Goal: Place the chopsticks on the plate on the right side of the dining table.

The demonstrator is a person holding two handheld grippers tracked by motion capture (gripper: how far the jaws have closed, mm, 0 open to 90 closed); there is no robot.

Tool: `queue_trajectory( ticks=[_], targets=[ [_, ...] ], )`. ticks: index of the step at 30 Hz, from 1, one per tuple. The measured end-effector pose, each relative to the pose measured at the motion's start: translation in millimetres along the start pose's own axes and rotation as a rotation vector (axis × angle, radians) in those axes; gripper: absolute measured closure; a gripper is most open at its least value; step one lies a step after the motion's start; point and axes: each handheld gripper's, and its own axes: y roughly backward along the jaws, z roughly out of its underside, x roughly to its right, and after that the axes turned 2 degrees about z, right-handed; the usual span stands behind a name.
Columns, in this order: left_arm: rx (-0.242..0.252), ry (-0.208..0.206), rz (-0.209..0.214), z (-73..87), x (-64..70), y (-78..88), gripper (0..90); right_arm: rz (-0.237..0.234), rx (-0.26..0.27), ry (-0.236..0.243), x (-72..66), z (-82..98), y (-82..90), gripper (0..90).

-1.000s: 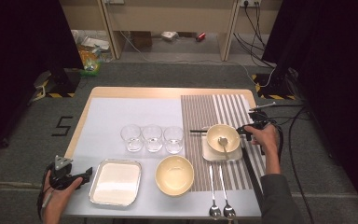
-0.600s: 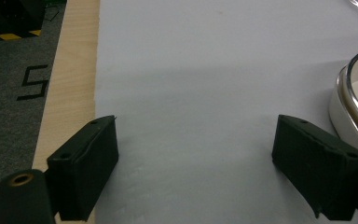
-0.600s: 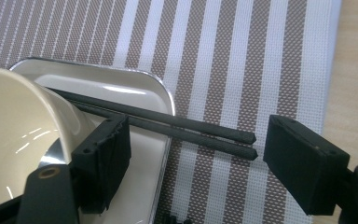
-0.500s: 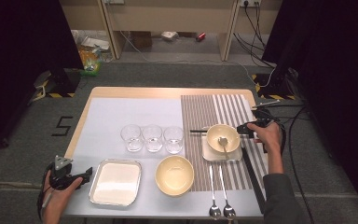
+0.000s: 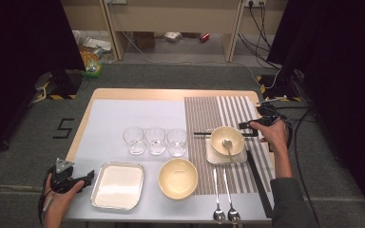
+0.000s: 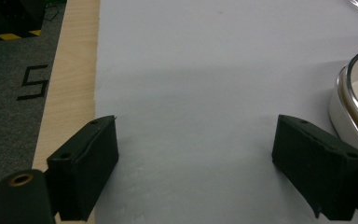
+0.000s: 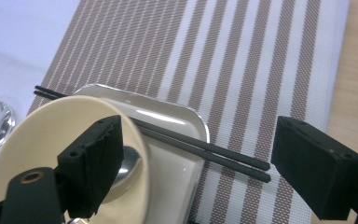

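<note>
Black chopsticks [image 5: 208, 133] lie on the striped mat [image 5: 204, 114], far edge of the small tray [image 5: 214, 156] holding the bowl [image 5: 227, 140] with spoon [image 5: 227, 146] — a place setting. High view: right gripper [image 5: 249, 129] hovers just right of the bowl; left gripper [image 5: 83, 179] parked beside the near-left tray [image 5: 97, 190]. Left gripper view: jaws spread, nothing between. Right gripper view: jaws wide, have just been opening, empty — chopsticks [image 7: 200, 150] between them, untouched.
</note>
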Motion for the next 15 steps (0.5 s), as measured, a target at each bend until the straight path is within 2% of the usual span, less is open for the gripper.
queue_trajectory(
  ticks=[8, 15],
  targets=[
    [0.001, 0.0, 0.0, 0.0, 0.0, 0.0, 13.5, -0.02, 0.026, 0.072, -19.2, -4.6, 6.7, 16.9],
    [0.0, 0.0, 0.0, 0.0, 0.0, 0.0, 13.5, -0.023, 0.036, 0.099, -31.0, -5.9, 8.5, 16.9]
  ],
)
